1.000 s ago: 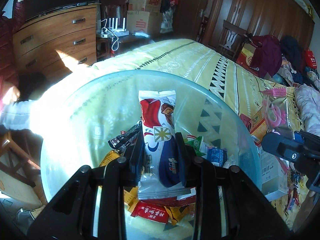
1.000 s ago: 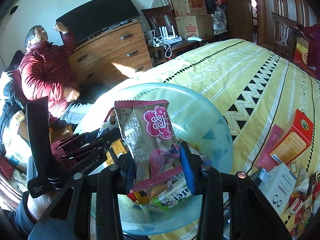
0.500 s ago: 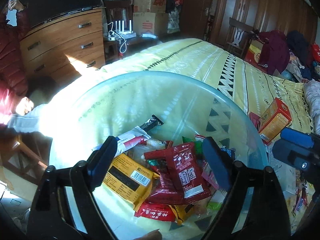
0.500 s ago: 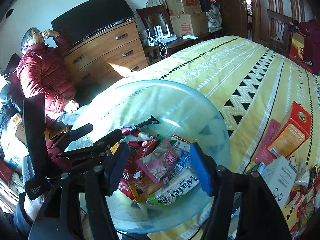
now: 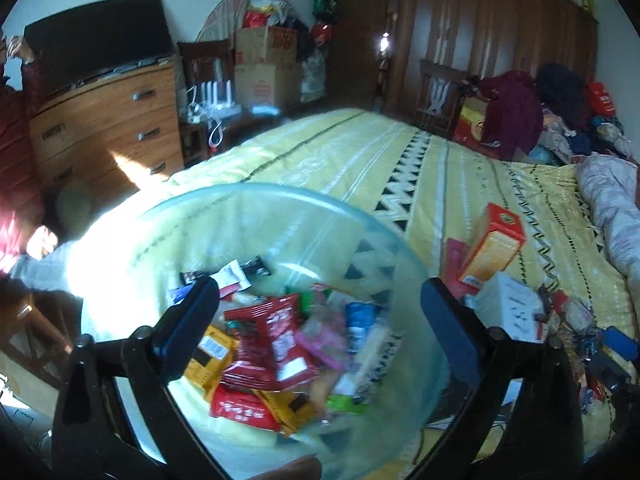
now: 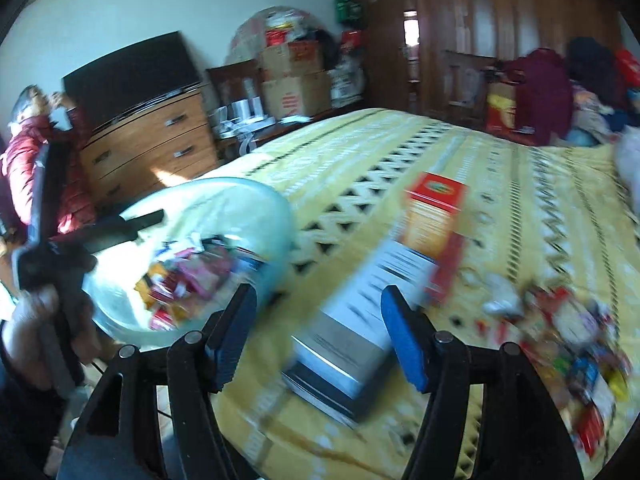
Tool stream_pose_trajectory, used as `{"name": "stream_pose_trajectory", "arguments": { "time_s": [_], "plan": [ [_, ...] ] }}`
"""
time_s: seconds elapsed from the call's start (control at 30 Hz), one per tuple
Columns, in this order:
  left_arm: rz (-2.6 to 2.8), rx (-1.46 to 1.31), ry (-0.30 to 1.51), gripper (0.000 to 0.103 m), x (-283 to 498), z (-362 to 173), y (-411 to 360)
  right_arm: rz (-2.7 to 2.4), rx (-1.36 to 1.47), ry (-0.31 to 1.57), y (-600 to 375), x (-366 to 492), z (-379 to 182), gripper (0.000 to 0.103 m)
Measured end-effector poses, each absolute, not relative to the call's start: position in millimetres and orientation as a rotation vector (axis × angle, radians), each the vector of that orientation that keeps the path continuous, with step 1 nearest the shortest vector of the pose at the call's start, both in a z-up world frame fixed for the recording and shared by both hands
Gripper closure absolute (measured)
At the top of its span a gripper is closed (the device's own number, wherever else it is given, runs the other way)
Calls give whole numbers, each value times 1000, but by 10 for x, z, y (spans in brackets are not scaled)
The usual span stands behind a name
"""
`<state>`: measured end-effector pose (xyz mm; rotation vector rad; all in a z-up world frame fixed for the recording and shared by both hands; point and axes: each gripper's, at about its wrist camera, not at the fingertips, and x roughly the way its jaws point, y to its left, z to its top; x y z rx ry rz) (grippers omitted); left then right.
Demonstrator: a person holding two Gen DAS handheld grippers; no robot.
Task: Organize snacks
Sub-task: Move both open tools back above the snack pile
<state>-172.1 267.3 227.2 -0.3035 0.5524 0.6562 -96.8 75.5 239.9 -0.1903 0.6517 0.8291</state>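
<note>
Many snacks (image 5: pixel 276 344) below parted fingers (image 5: pixel 188 328)

A wooden dresser (image 5: pixel 108 128) stands beside the yellow patterned bedspread (image 5: pixel 400 168).

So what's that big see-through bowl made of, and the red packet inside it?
The bowl looks like clear, blue-tinted plastic or glass; the bedspread shows through its wall. The red packet looks like glossy plastic film: crinkled, shiny, with printed writing.

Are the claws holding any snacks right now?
No, neither holds anything. The left claw is opening empty above the bowl of snacks. The right claw is opening too, over the bed.
</note>
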Motion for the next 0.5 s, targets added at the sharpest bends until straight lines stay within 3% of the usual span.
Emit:
{"name": "stream_pose_trajectory", "arguments": {
  "time_s": [0.07,0.1,0.27,0.5],
  "plan": [
    [565,-251,481,0,-1636,2417,2218,715,-181,644,254,-937,2237,18],
    [503,-232,460,0,-1574,2465,1993,651,-171,656,-60,-903,2107,17],
    [123,-153,510,0,-1086,2328,832,424,-146,811,-1170,-659,1446,16],
    [4,-103,810,0,-107,1152,39,341,-89,914,-1871,-298,821,16]
  ]
}}
